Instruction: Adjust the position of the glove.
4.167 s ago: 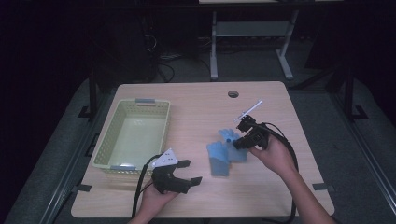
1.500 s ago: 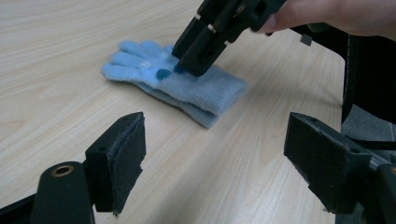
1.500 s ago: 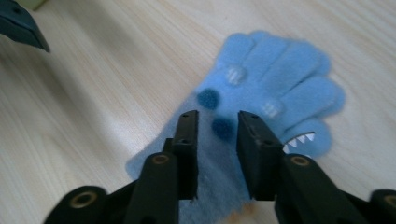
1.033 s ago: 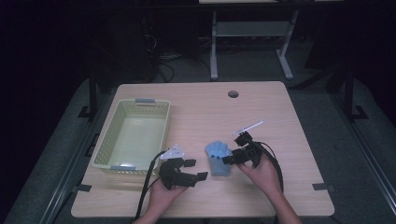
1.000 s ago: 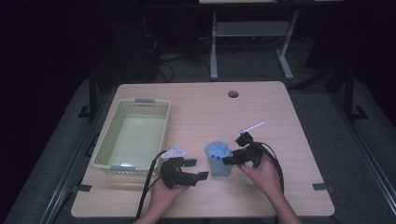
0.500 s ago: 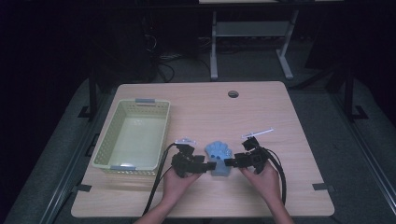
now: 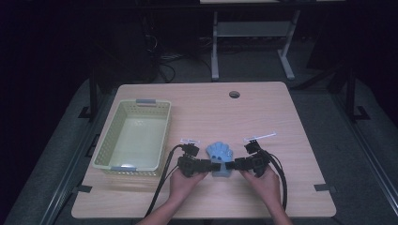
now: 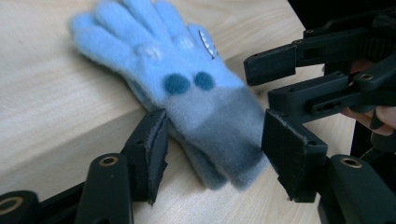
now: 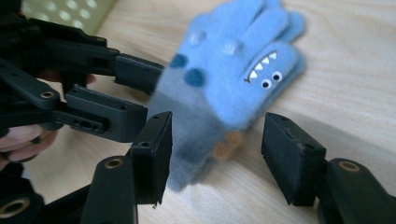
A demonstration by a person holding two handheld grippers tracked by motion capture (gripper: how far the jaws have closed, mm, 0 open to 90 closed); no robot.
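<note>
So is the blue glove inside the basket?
No, the blue glove lies flat on the wooden table, to the right of the basket, between the two grippers.

The fuzzy light-blue knitted glove [image 8: 187, 88] has a grey-blue cuff, two dark-blue dots above the cuff, pale whitish spots nearer the fingers, and on the thumb a dark mouth with white zigzag teeth and two white eyes with black pupils; the pale green plastic basket [image 7: 109, 140] has a lattice of small holes in its walls; the light wooden table [image 7: 263, 117] shows fine grain; both grippers' jaws are black.
</note>
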